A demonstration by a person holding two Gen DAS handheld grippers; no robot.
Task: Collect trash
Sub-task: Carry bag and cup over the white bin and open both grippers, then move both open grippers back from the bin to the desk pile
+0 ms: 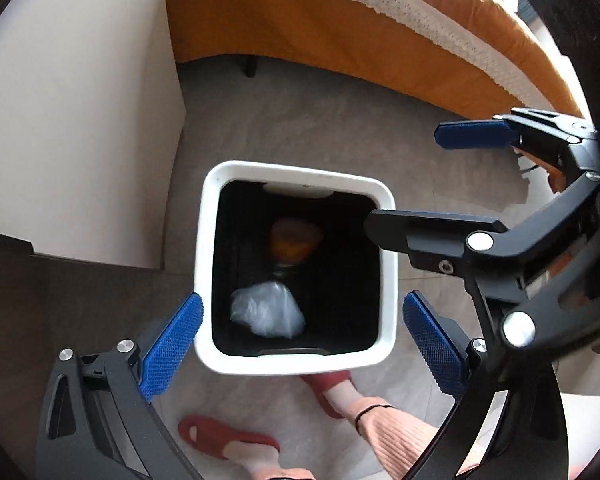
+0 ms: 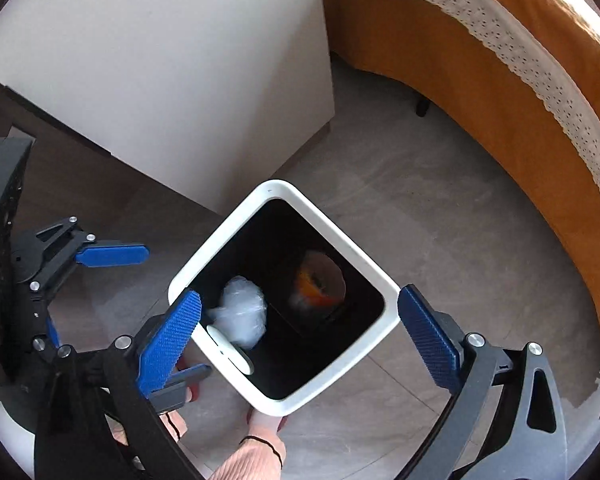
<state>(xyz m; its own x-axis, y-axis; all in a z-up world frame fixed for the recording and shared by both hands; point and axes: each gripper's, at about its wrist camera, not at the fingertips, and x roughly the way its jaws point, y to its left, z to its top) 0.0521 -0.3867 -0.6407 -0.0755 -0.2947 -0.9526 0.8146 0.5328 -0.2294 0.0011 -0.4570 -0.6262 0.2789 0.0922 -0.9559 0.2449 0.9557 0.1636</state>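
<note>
Two grippers, jaws spread, flank bin (image 1: 296, 360) near bed (image 1: 340, 40).

Orange item (image 1: 291, 242) deep in the bin (image 1: 296, 364) blurred and unidentifiable, bin's near rim partly covered by the right claw (image 2: 298, 326) pad, person's legs below the bin cut off by the frame edge
</note>
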